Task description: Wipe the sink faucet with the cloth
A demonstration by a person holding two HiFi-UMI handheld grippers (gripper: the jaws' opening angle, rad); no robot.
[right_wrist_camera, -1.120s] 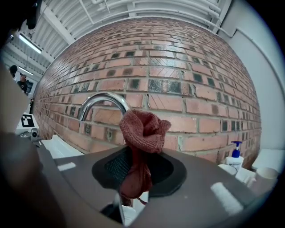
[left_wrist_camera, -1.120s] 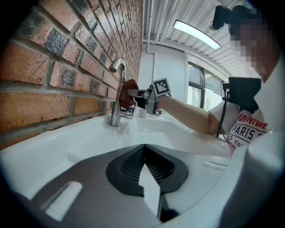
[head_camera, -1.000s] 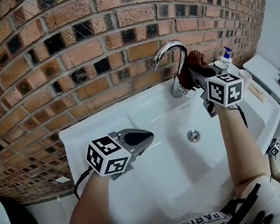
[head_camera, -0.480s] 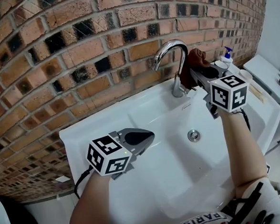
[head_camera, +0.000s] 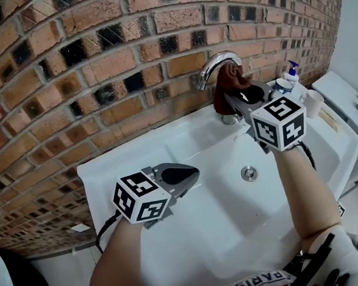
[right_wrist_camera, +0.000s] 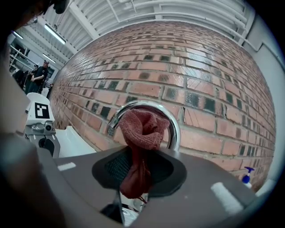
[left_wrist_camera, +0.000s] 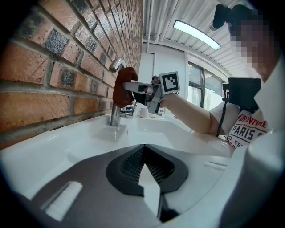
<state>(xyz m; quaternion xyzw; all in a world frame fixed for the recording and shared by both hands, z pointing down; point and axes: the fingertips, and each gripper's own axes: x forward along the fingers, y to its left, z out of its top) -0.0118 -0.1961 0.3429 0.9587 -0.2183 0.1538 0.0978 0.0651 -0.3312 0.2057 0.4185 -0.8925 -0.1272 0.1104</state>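
Observation:
A chrome gooseneck faucet (head_camera: 217,62) (right_wrist_camera: 171,122) (left_wrist_camera: 116,66) rises at the back of the white sink (head_camera: 199,162). My right gripper (head_camera: 236,102) (right_wrist_camera: 138,171) is shut on a reddish-brown cloth (head_camera: 226,87) (right_wrist_camera: 141,131) (left_wrist_camera: 123,87), and the cloth is pressed against the faucet's arch, just under the curve. My left gripper (head_camera: 184,174) (left_wrist_camera: 144,167) rests shut over the sink's left rim, with nothing between its jaws, well away from the faucet.
A brick wall (head_camera: 100,59) stands right behind the sink. A soap pump bottle (head_camera: 291,71) (right_wrist_camera: 245,175) and a white cup (head_camera: 314,102) sit on the ledge at the right. The drain (head_camera: 249,173) lies in the basin below my right forearm.
My right gripper has carried the cloth left and up, from the faucet's right side onto its arch. The left gripper has stayed put.

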